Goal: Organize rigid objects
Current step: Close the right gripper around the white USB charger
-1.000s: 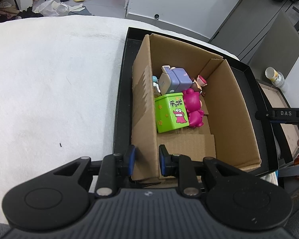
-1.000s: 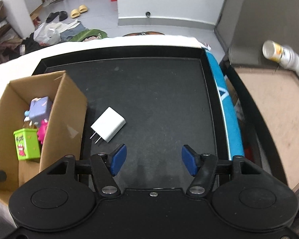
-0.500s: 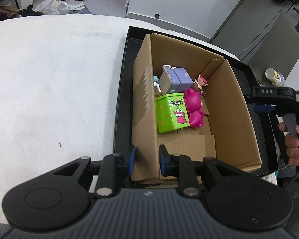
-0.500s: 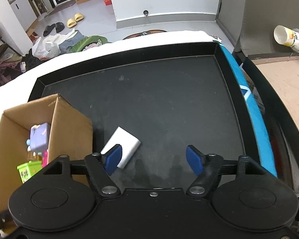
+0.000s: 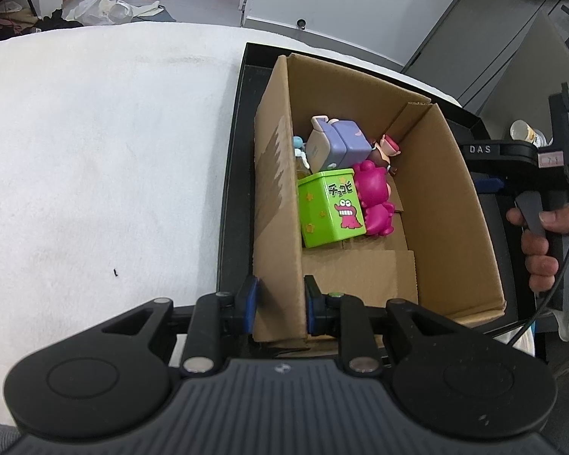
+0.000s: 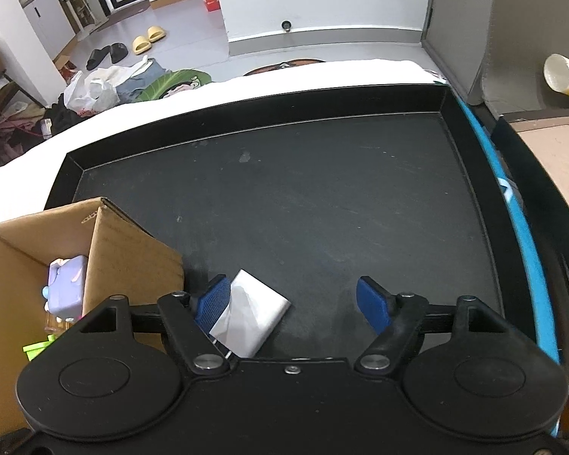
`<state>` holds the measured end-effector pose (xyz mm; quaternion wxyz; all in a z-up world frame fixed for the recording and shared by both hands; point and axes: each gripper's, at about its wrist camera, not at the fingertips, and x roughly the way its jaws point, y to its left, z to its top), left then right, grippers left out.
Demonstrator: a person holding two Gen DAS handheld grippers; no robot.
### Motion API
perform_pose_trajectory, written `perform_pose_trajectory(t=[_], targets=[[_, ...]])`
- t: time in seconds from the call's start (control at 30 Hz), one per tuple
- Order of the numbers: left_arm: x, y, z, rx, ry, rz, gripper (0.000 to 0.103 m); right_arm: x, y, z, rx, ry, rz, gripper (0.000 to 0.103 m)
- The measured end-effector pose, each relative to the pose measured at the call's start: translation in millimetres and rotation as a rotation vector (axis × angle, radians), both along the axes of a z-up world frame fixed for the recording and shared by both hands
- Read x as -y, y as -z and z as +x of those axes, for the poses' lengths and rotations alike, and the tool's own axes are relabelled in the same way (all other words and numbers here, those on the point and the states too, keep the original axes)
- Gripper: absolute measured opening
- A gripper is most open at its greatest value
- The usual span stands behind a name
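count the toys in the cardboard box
5 visible: a green box in front, a pink figure beside it, a purple toy behind, a small blue one by the wall, and a brown figure. More may be hidden underneath.

Background items beyond the tool: yellow slippers and black slippers on the grey floor, far left. White plastic bag nearer. Tipped paper cup far right.
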<state>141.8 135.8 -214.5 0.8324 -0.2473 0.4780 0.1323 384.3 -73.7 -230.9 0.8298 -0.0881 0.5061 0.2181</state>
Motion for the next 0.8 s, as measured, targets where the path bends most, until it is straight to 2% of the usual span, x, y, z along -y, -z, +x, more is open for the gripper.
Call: perform_pose_trajectory(t=[0.5,0.8], targets=[[1,0,1,-0.014,-0.003,0.011,0.022,-3,12,7,0.002,-0.001,-0.041,0.073],[0,1,1,-0.019,-0.007,0.01,0.022,-8,16,-2,-0.001,-0.019,-0.126,0.073]])
